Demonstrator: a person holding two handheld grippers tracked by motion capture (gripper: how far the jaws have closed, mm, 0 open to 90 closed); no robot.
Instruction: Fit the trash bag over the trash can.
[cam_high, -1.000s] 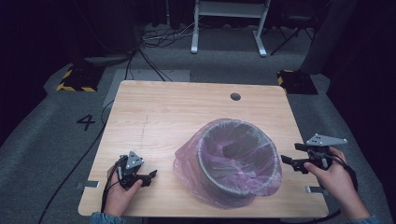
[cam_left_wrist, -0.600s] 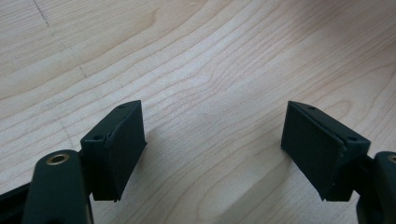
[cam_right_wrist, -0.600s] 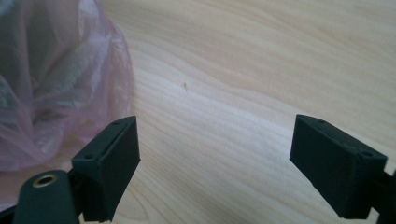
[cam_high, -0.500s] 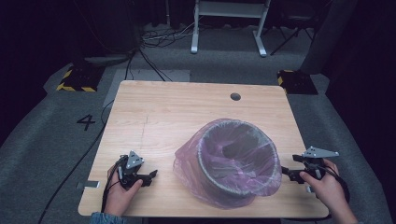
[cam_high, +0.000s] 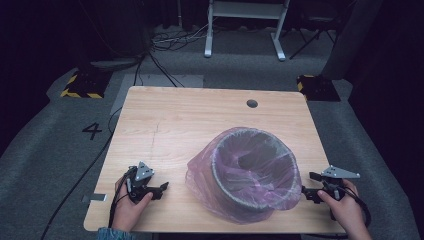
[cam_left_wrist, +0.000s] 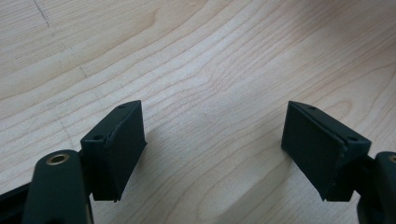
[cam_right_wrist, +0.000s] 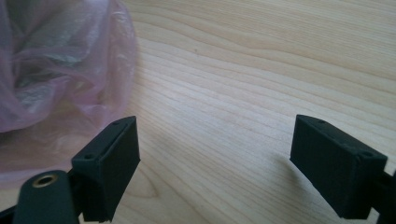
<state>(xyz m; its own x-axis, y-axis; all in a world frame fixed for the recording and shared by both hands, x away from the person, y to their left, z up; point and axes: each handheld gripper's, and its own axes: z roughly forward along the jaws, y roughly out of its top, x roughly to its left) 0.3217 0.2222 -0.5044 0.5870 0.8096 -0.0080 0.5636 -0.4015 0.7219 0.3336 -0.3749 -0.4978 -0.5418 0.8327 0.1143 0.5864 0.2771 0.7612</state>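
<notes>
Left gripper (cam_high: 159, 189) is held at lower left of the high view, fingers (cam_left_wrist: 116, 149) spread wide, nothing gripped. Right gripper (cam_high: 311, 189) sits lower right, fingers (cam_right_wrist: 109, 165) wide open and empty, just beside the pink bin liner (cam_high: 202, 172). Lined wire bin (cam_high: 252, 170) stands centre-right on the surface (cam_high: 175, 120). Risk: thin film could be snagged and torn, or pulled off the rim, if pinched carelessly.

Pink bag (cam_high: 240, 202), pale wood-grain table (cam_high: 190, 120)

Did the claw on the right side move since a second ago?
Yes. The right claw has slid toward the person's edge of the table, ending lower beside the bag-lined bin than before, jaws open.
</notes>
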